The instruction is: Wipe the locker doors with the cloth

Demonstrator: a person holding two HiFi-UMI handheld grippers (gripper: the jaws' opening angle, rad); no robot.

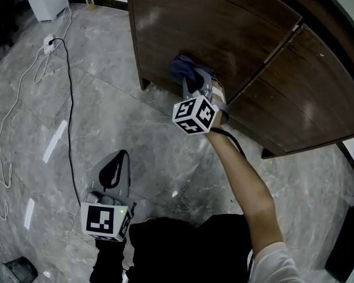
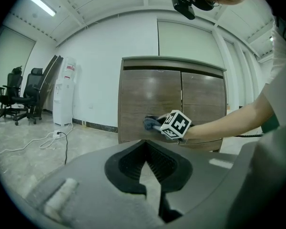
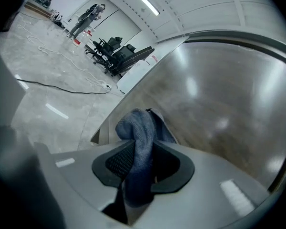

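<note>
The cloth (image 1: 183, 66) is being pressed low on the left locker door (image 1: 224, 28) by the right gripper (image 1: 194, 81) clamping it, with the closed, empty left gripper (image 1: 119, 161) being held well apart.

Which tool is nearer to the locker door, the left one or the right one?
Right. The right tool holds the cloth at the lower part of the left locker door. The left tool is empty, low over the floor, well apart from it.
</note>
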